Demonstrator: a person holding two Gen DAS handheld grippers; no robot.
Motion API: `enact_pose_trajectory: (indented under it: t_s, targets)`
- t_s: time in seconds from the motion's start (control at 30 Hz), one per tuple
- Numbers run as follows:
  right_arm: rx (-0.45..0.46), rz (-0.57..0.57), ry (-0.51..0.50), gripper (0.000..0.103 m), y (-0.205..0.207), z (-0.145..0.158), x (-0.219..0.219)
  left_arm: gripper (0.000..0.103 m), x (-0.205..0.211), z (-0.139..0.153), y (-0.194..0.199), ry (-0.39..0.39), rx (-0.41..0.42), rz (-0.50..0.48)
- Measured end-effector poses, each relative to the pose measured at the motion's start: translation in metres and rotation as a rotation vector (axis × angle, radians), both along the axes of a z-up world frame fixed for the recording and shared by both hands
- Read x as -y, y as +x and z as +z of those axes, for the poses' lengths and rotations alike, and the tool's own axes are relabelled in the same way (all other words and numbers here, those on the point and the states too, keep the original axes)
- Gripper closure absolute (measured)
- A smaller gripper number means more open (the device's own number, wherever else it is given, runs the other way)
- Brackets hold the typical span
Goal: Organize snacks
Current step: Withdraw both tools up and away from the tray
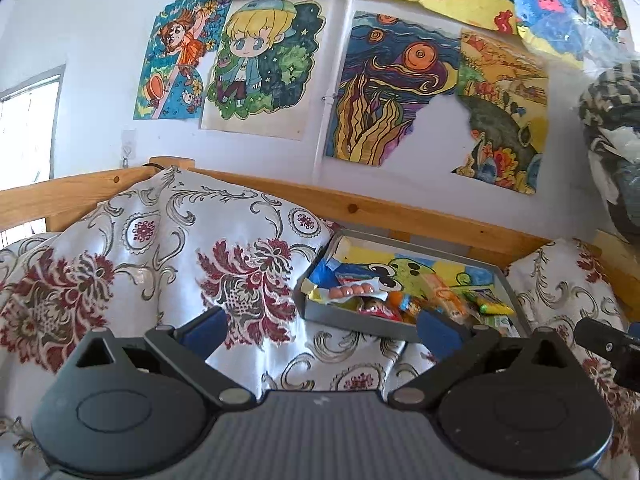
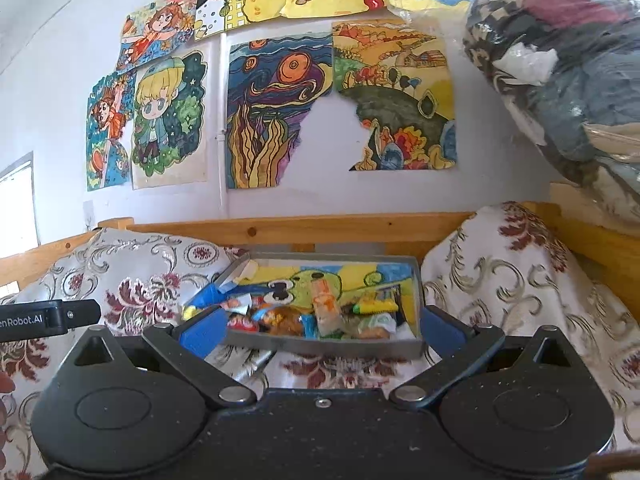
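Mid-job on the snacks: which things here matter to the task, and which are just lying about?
Job:
grey tray
snack packets piled in it
left gripper, open, empty
right gripper, open, empty

Lying about:
floral cloth
drawings on the wall
wooden rail
bagged clothes at right

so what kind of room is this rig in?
Likely a child's bedroom or a home living space. Hand-coloured drawings are taped over the wall, a pine frame runs behind floral-covered cushions, and a grey tray of snacks sits on the fabric.
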State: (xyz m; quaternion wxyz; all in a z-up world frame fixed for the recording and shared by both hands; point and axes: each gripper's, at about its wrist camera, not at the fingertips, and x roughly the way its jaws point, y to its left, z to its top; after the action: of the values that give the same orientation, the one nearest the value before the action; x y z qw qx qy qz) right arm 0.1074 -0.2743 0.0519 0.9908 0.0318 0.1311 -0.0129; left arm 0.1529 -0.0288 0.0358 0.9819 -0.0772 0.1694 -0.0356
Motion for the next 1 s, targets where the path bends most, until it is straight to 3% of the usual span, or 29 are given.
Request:
enact_pose_trajectory:
  t_s: [0.5,1.0]
  targets:
    - [-0.082,-0.041,0.023,0.001,-0.057,-0.014,-0.012,0.001,-0.015,-0.02,-0.059,0.037,-0.006,-0.016]
    - [-0.11,-0.016,-0.059,0.001,-0.072,-0.024,-0.034,0.001,-0.021,-0.031,-0.079,0.045,-0.009,-0.038]
